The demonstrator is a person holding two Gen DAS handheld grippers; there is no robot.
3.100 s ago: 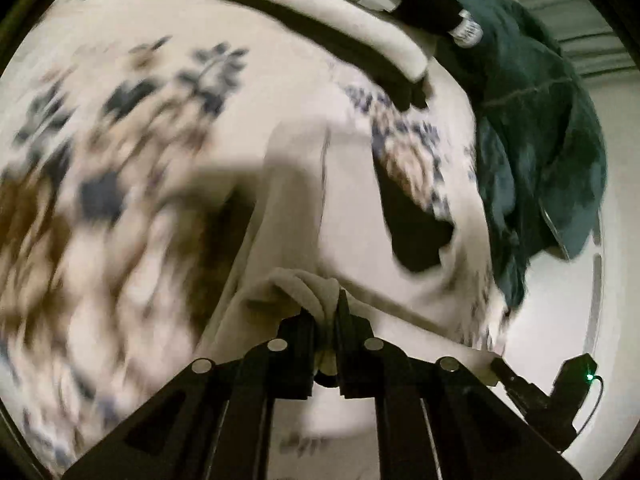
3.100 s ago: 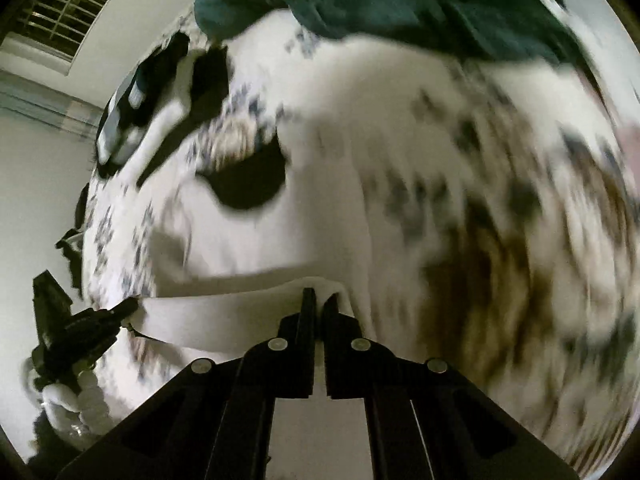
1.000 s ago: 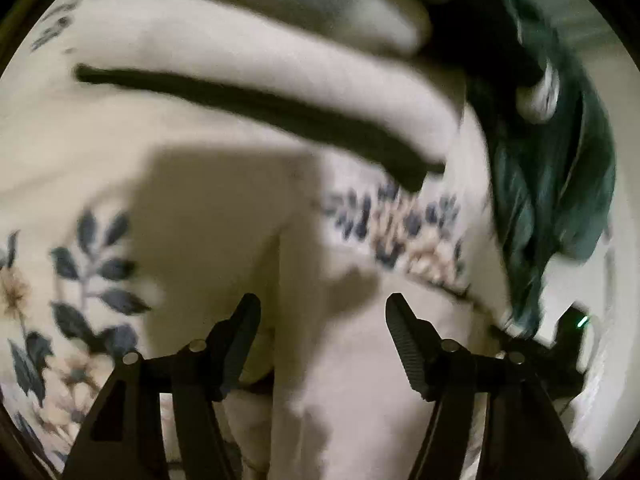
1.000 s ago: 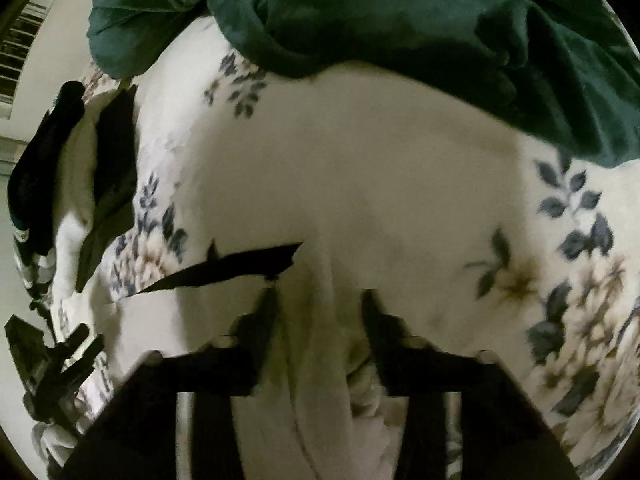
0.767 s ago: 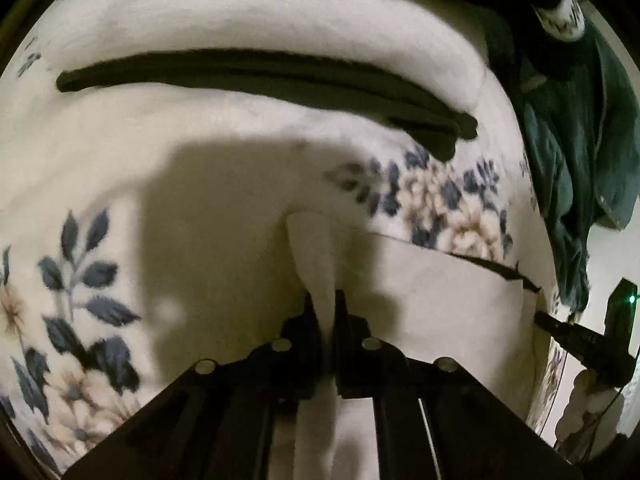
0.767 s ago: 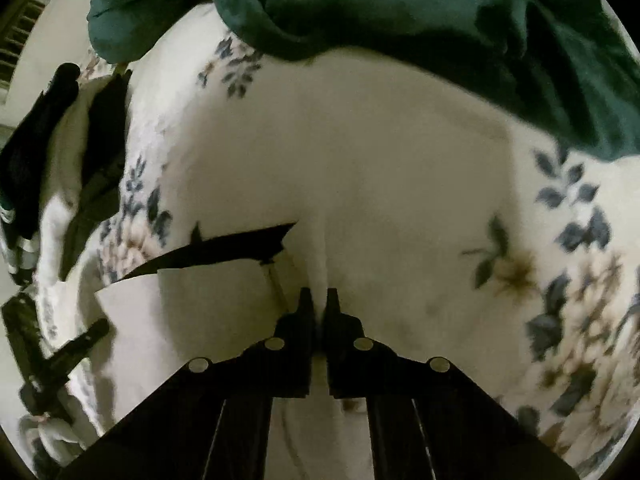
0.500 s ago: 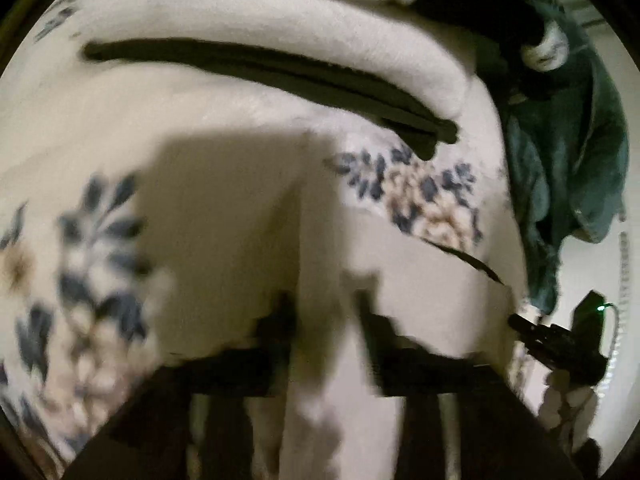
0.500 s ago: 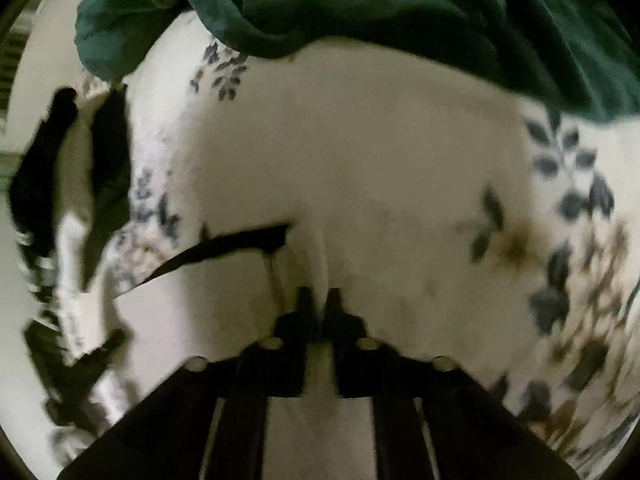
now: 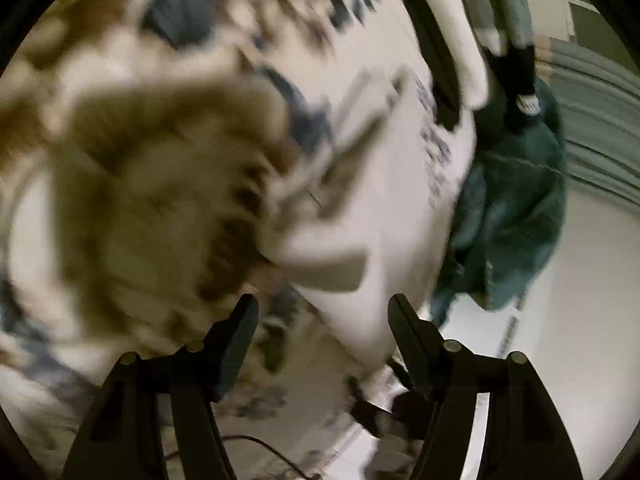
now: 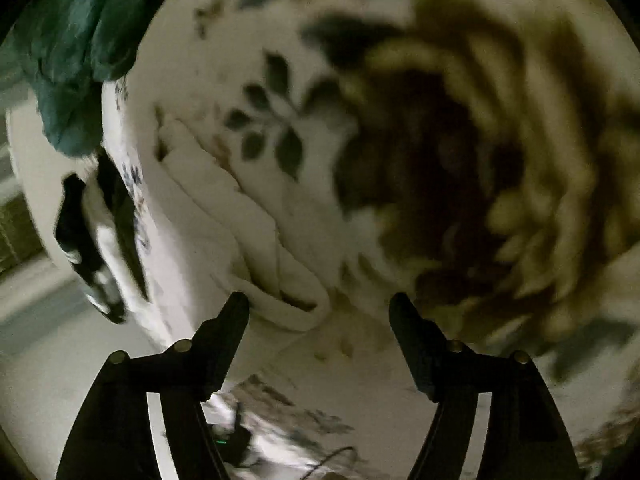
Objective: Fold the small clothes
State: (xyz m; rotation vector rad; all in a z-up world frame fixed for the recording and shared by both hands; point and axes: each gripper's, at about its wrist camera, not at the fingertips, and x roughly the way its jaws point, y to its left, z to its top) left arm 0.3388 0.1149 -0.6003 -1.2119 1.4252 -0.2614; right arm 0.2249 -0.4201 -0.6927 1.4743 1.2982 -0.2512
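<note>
Cloth (image 9: 360, 216), pale and soft, lying released at centre right of the left wrist view, smeared by motion on the floral cover (image 9: 168, 184). Left gripper (image 9: 322, 312) now spread wide and empty, where a moment ago pinched shut on the fabric edge. Green garment (image 9: 516, 216) heaped at right, a white-and-black pile (image 9: 460, 36) at upper right, both blurred. In the right wrist view, cloth (image 10: 240, 224) at centre left, folded into a long, thick, rounded roll with layered edges showing at its near end, just ahead of the left finger. Right gripper (image 10: 320, 312) likewise wide apart, nothing held, after being clamped on the fabric shortly before. Likely meaning: this fold laid down and let go, cloth probably near done. Cover plush, matte, big brown blossom at right; green garment (image 10: 76, 60) crumpled at upper left.
</note>
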